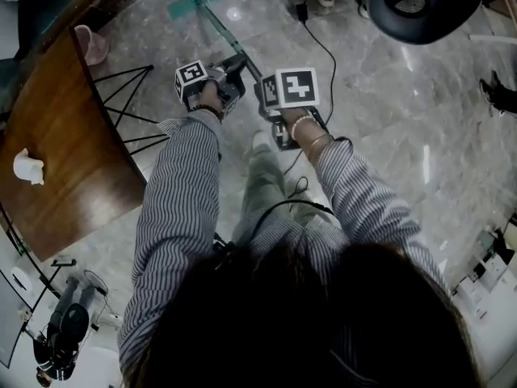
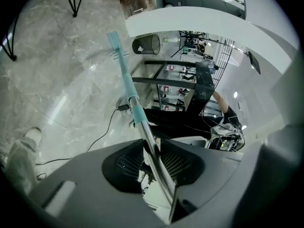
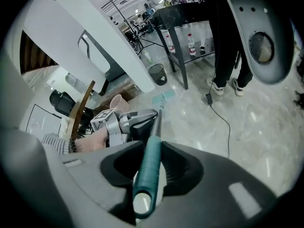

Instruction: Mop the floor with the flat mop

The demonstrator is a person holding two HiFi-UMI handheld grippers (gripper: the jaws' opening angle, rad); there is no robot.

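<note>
Mopping looks under way. The left hand-held gripper (image 2: 151, 148) pinches the flat mop (image 1: 229, 40) at its metal shaft, and the right hand-held gripper (image 3: 151, 151) pinches its teal grip. The mop head (image 1: 198, 1) lies on the marble floor (image 1: 388, 120) at eleven o'clock. How much floor is left I cannot tell.

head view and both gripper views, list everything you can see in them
mop: one, teal head and grip, metal pole, head on the floor ahead
floor: one, grey marble, all around
table: one, brown wood, left in head view
white object: one, white, on the table
pink bin: one, pink, by the table's far end
cable: one, black, on the floor right of the mop
chair: one, black, top right in head view
mesh bin: one, dark, on the floor, left gripper view
sleeves: two, striped, both arms
left tongs: one, grey, shut on the mop's metal pole
right tongs: one, grey, shut on the mop's teal grip
</note>
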